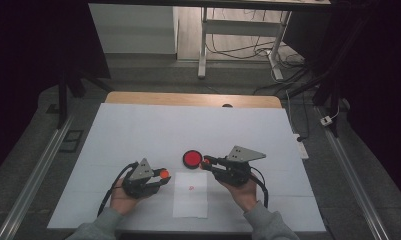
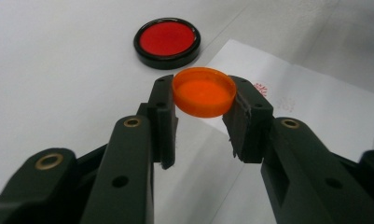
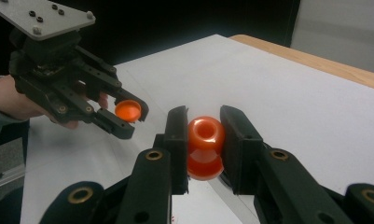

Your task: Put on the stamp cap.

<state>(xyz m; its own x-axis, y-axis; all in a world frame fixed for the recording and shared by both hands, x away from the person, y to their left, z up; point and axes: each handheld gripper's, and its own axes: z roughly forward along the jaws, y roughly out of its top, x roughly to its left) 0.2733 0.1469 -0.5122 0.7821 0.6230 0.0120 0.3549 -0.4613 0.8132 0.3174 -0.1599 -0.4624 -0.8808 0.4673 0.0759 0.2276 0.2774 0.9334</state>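
In the high view, the left gripper (image 1: pixel 160 176) sits at about 7 o'clock on the white table (image 1: pixel 138 135), held in the person's left hand (image 1: pixel 122 199), its jaws pointing toward 3 o'clock. They pinch an orange cap (image 1: pixel 163 173) by its rim. In the left gripper view the cap (image 2: pixel 204 91) lies flat between the two black pads, hollow side up, clear of the table, with a pad pressed on each side. Past it, at 11 o'clock in that view, lies a red pad (image 2: pixel 167 41) in a round black case, and at 2 o'clock a white sheet (image 2: pixel 310 107) with a small red mark (image 2: pixel 263 88). In the high view the sheet (image 1: pixel 190 196) lies between the two hands at 6 o'clock, the mark (image 1: pixel 190 188) near its middle, and the red pad (image 1: pixel 192 159) rests just beyond the sheet's far edge, near the middle of the table. To the right, the right gripper (image 1: pixel 206 162) is held in the right hand (image 1: pixel 244 192) at about 5 o'clock, its jaws pointing toward 9 o'clock, the tips just beside the red pad. They clamp an orange stamp (image 1: pixel 206 162). In the right gripper view the stamp (image 3: pixel 206 147) stands squeezed between the pads, its rounded, dimpled end facing the camera, while the left gripper (image 3: pixel 128 114) with its cap (image 3: pixel 128 110) shows at 10 o'clock, well apart from the stamp.
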